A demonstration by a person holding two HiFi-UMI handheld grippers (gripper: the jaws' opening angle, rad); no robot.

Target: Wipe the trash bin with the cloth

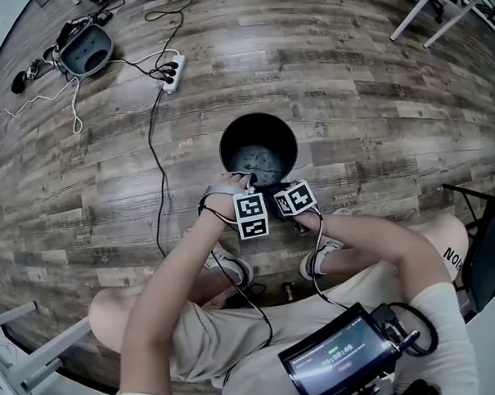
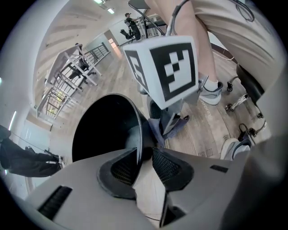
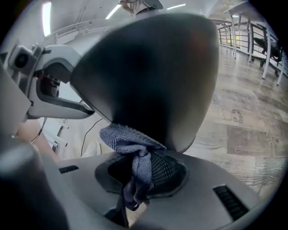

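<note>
Showing the wiping step, apparently mid-stroke. Clamping a bunched grey-blue woven cloth (image 3: 126,139) tight in the right gripper (image 3: 139,164) and pressing it against the outer wall of the black round plastic trash bin (image 1: 232,136), itself standing upright on the wood-grain plank floor (image 1: 349,90), just ahead of the seated person's white shoes (image 1: 234,269). Straddling the bin's rim with the left gripper (image 2: 144,155), pads narrowly parted, one inside, one outside, touching the rim with the inside pad only; probably steadying. Next, likely calling for dragging the cloth round the wall while keeping pressure and stopping the bin from turning. Counting: one bin, one cloth, two grippers.
</note>
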